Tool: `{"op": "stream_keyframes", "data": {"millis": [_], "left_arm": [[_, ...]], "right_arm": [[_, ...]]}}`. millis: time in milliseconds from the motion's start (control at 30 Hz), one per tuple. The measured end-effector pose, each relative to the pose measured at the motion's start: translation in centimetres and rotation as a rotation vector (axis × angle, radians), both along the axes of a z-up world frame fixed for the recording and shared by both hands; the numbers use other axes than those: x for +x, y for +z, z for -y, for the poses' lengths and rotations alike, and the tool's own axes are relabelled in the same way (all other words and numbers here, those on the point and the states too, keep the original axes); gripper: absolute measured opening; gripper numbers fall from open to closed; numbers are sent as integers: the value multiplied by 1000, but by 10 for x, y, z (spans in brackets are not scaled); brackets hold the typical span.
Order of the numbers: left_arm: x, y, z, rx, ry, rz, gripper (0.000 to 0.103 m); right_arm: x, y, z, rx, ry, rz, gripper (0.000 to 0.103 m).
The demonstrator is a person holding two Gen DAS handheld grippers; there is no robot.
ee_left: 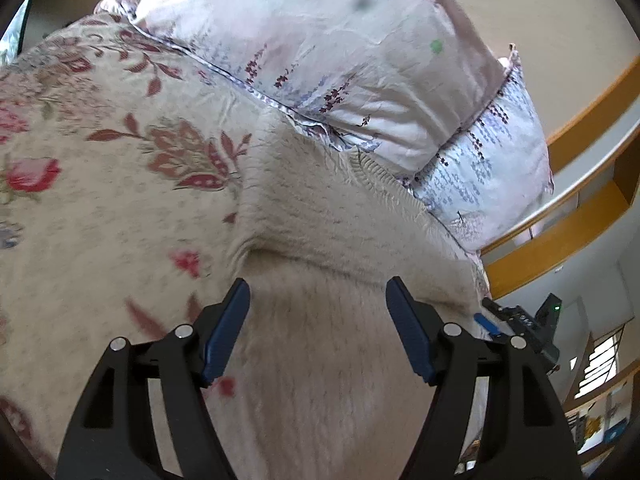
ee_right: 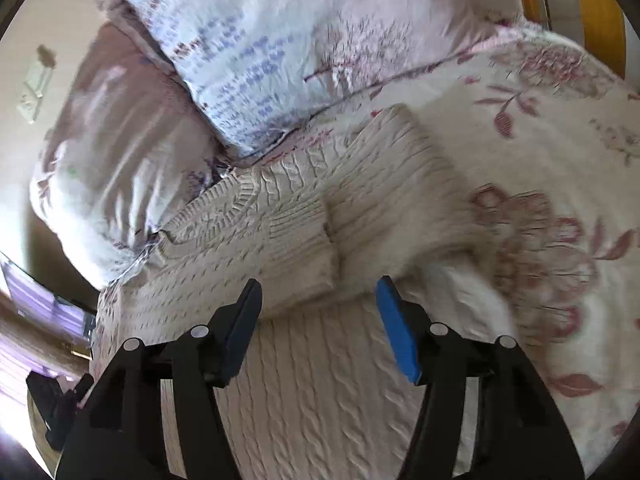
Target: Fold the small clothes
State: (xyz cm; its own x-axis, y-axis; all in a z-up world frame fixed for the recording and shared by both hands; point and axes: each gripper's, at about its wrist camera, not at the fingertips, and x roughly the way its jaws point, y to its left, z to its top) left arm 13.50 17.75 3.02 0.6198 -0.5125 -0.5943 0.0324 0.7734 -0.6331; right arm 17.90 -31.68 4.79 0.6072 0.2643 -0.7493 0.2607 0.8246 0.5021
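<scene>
Cream sweater (ee_right: 304,216) folded on bedspread (ee_right: 560,152), both claws tilted down, spread.

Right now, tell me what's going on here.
A person is folding a cream knit sweater on a flowered bedspread, beside the pillows. The sleeves already lie folded across it. Both the left gripper and the right gripper are open above the sweater, holding nothing.

No words, labels, brand marks or numbers can be read in either view. The bedding ahead of each claw carries only flower and leaf prints, and the small things off to the sides are too blurred to tell any writing.
</scene>
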Motion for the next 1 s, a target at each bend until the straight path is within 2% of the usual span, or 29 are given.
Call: {"op": "stream_keyframes", "data": {"millis": [167,300,467,533,600,733,900,1000], "left_arm": [[-29,-6,-11,13,-20,-19,70],[-47,-15,-16,-26,-34,-39,70],[-65,-26,-13,-68,-52,-60,65],[-72,-27,-12,-78,-57,-57,64],[-78,-27,-10,-93,-65,-55,60],[-93,-28,-4,-110,-94,-45,55],[-106,-34,2,-162,-159,-47,38],[-118,-38,5,-184,-209,-45,37]], "right_arm": [[-39,3,27,5,17,1,61],[-69,-2,48,14,7,-12,61],[-96,-17,62,85,16,-44,61],[-104,-22,62,107,29,-51,60],[-110,-25,60,134,53,-52,54],[-121,-31,50,186,114,-53,49],[-135,-37,36,277,205,-36,42],[-148,-37,24,321,276,-15,41]]}}
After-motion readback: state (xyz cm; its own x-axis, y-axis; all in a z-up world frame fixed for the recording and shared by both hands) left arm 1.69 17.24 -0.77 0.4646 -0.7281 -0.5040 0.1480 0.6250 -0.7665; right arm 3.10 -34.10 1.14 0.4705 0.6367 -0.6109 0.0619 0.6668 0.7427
